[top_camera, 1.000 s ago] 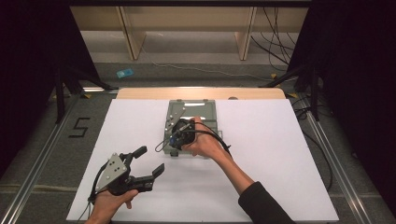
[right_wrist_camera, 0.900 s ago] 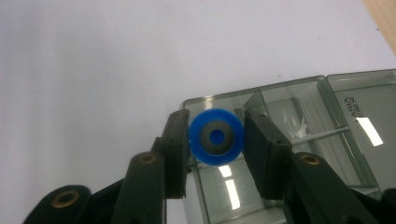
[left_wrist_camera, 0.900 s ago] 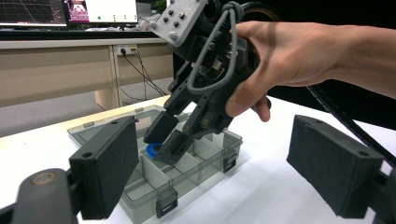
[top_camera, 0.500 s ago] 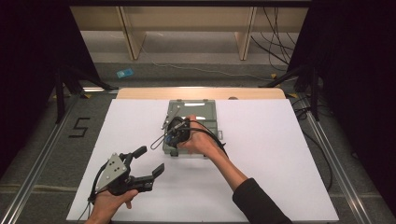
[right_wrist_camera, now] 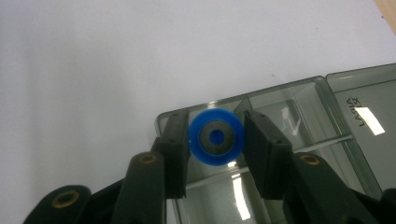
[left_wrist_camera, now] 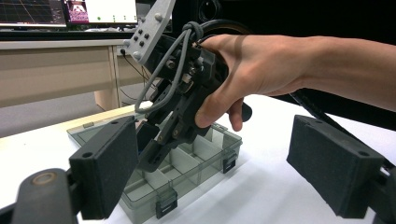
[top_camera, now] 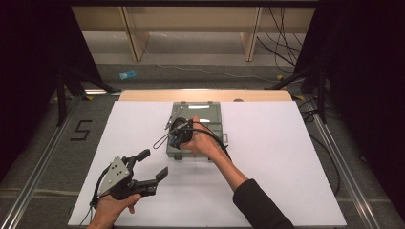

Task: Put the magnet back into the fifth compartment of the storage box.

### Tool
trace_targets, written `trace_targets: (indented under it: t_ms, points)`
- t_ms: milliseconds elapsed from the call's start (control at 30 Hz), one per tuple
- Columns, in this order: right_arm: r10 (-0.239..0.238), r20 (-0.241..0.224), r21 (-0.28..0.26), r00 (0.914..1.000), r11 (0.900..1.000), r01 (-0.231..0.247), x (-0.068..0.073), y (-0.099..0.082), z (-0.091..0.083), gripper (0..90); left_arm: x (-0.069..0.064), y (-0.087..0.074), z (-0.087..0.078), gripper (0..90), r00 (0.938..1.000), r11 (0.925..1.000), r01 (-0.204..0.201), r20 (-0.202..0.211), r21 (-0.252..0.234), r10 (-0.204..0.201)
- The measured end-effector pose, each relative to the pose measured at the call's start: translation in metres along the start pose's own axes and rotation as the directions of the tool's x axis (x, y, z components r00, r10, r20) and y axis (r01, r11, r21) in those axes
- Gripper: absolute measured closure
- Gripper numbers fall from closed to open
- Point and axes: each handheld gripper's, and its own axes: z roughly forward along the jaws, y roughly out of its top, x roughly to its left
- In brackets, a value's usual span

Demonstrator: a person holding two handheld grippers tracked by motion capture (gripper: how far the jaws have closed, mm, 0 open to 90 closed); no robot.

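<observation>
Since the earlier frame, the right gripper (right_wrist_camera: 215, 140) has shifted slightly over the compartment box (top_camera: 215, 125) near the table's far edge, jaws clamping a blue ring (right_wrist_camera: 216, 137) above a corner compartment. Next, probably, lowering and releasing. The left gripper (top_camera: 150, 164) waits open, empty.

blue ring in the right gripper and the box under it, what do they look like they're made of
Blue ring: probably smooth matte plastic, evenly coloured, with a dark grey inner disc that could be metal or rubber.
Compartment box: clear smoky-grey hard plastic, glossy; the table shows through its walls and light glints off the dividers.
Right gripper pads: black, dull, slightly grainy, possibly foam or rubber.
</observation>
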Motion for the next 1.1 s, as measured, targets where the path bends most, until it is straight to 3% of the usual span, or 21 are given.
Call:
trace_targets:
  t_ms: [600,933,1100]
  points:
    - [0.026,-0.012,0.038,0.9996,0.999,-0.026,-0.003,0.002,0.012,61.3,0.0,0.001,-0.001,15.6,1.0,0.9999,-0.003,-0.008,0.01,0.003]
    - [0.089,0.007,-0.013,0.996,0.996,-0.089,-0.008,0.0,0.006,40.5,0.0,0.001,-0.001,15.6,1.0,1.0,-0.003,-0.008,0.009,0.003]
    - [0.092,0.027,-0.049,0.9954,0.9947,-0.09,-0.009,-0.002,-0.003,34.0,0.0,0.001,-0.001,15.6,1.0,0.9999,-0.002,-0.008,0.01,0.002]
